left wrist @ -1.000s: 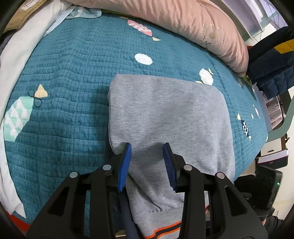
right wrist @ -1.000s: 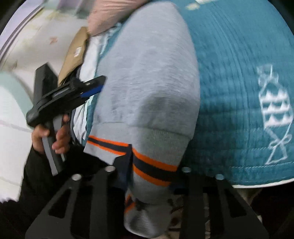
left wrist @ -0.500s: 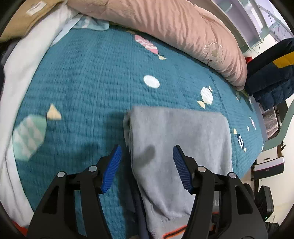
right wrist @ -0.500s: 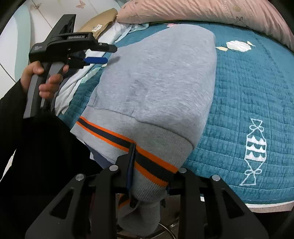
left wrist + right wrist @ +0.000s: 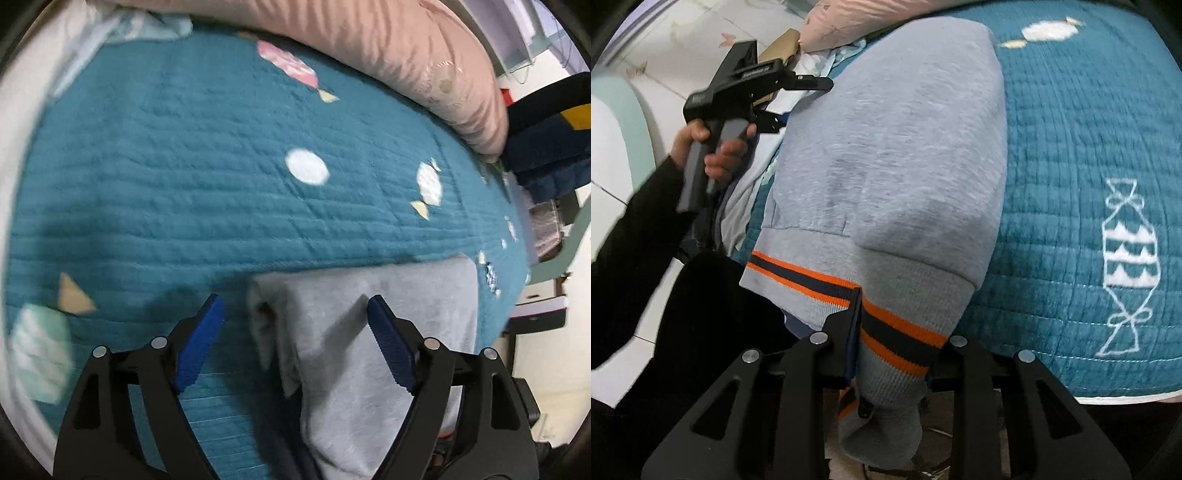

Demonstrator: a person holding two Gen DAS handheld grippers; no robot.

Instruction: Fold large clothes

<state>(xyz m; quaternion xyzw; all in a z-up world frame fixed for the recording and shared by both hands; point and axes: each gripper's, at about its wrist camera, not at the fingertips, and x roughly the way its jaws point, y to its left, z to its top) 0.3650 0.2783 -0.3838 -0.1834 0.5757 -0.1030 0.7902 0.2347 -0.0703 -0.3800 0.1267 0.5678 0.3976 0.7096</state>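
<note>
A grey sweatshirt [image 5: 897, 147] with an orange and navy striped hem lies folded on the teal quilt [image 5: 1089, 129], hanging over the bed's near edge. My right gripper [image 5: 892, 332] is shut on the striped hem band [image 5: 897, 332] at the bed edge. In the left wrist view the sweatshirt [image 5: 369, 332] lies below and between the fingers. My left gripper [image 5: 293, 343] is open and empty, above the sweatshirt's folded left edge. The left gripper also shows in the right wrist view [image 5: 798, 99], held in a hand beside the sweatshirt's far left side.
A pink duvet [image 5: 369, 48] lies along the far side of the bed. White and light blue bedding [image 5: 22, 110] sits at the left. Dark navy clothing [image 5: 546, 140] hangs at the right. The quilt's near edge [image 5: 1108, 391] drops off to the floor.
My left gripper has opened wide, let go of the sweatshirt and drawn back toward the near edge. My right gripper stays shut on the striped hem.
</note>
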